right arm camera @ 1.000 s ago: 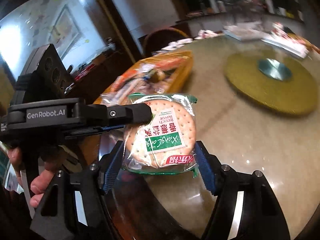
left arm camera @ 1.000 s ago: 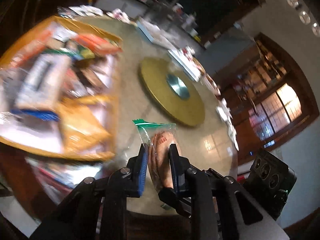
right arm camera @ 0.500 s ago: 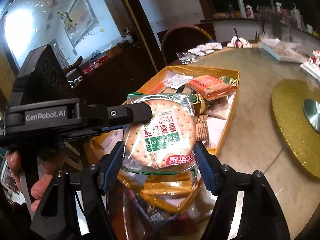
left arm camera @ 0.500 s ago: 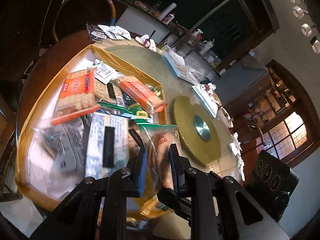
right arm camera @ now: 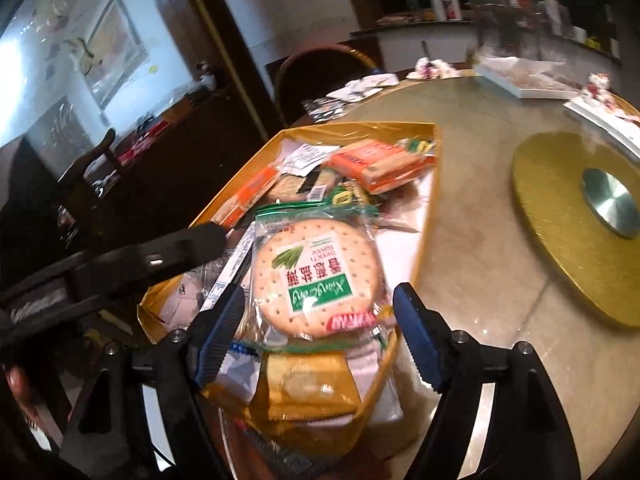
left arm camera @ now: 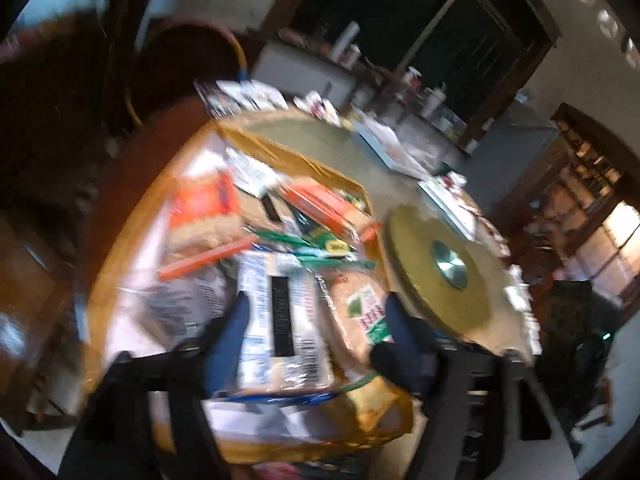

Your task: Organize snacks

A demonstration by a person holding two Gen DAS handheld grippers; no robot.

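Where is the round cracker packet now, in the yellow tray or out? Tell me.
In: the round cracker packet lies on other snacks inside the yellow tray, clear of both spread right fingers.

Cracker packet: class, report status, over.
Both hand-held grippers opening. Cracker packet between the pads, over the snack tray. Nothing in the way.

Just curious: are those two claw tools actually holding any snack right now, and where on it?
Neither grips anything. The right gripper and left gripper are opening; the clear-wrapped round cracker packet lies loose between the right's fingers.
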